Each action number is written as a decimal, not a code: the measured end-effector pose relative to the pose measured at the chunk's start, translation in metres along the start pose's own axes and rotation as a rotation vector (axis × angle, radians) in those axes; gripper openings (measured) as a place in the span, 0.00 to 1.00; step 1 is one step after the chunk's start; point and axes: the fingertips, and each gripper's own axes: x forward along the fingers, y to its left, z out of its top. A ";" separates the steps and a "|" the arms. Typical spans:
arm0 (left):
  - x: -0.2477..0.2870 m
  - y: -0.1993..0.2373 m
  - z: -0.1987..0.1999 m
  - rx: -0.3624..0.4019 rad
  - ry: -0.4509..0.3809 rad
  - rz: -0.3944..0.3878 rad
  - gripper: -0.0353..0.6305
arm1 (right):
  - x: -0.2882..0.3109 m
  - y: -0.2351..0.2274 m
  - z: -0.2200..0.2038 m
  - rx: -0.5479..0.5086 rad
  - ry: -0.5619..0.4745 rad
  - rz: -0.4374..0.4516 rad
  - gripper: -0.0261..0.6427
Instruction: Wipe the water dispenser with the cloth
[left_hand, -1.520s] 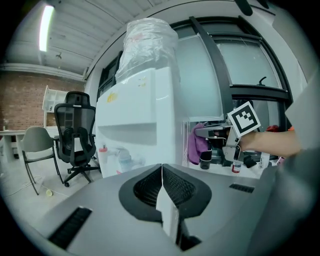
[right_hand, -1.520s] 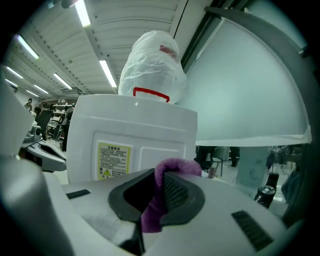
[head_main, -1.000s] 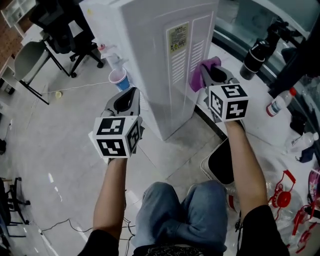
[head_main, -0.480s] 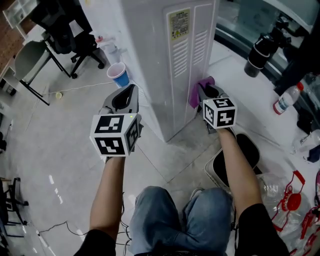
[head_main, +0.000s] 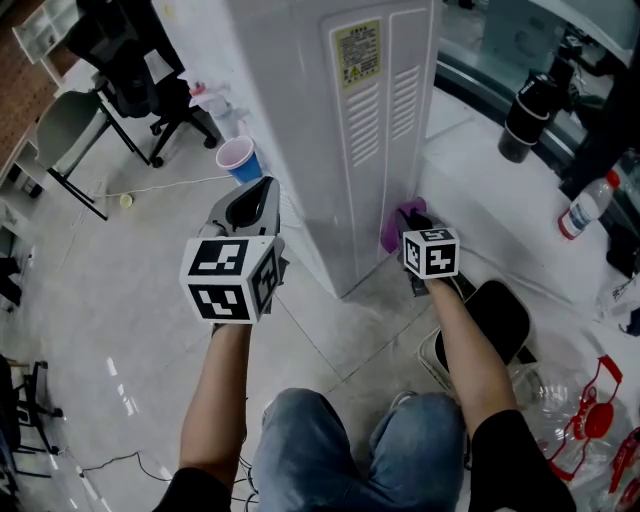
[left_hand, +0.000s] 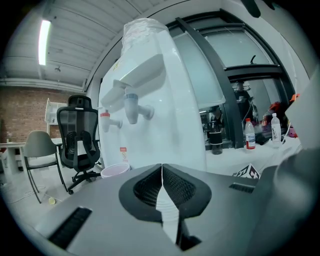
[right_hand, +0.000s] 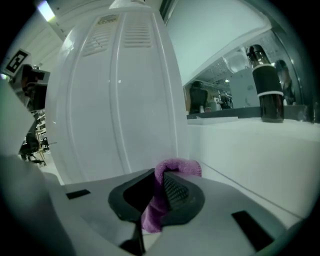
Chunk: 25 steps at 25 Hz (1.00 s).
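The white water dispenser (head_main: 340, 110) stands on the floor with its vented back panel and yellow label toward me. My right gripper (head_main: 408, 222) is shut on a purple cloth (head_main: 393, 228), which presses against the panel's lower part near the floor. In the right gripper view the cloth (right_hand: 161, 200) hangs between the jaws, with the dispenser's back (right_hand: 120, 100) just ahead. My left gripper (head_main: 250, 200) hovers shut and empty at the dispenser's left side. The left gripper view shows the dispenser (left_hand: 150, 100) with its taps (left_hand: 131, 107).
A blue-and-white paper cup (head_main: 238, 158) sits on the floor beside the dispenser. A black office chair (head_main: 130, 60) and a grey chair (head_main: 60, 125) stand at the left. On the white ledge (head_main: 500, 220) at the right are a black bottle (head_main: 528, 110) and a plastic bottle (head_main: 583, 205).
My right gripper has slid the purple cloth down the dispenser's back panel, from beside the vents to near the bottom. The left gripper has stayed about where it was.
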 end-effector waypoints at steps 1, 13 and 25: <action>0.000 0.001 0.000 0.002 0.000 0.002 0.09 | 0.003 -0.002 -0.008 0.002 0.015 -0.003 0.09; -0.006 -0.001 0.009 -0.016 0.004 0.002 0.09 | -0.041 0.013 0.053 -0.103 -0.066 0.010 0.09; -0.017 0.001 0.048 -0.017 -0.057 0.008 0.09 | -0.155 0.068 0.249 -0.264 -0.378 0.036 0.09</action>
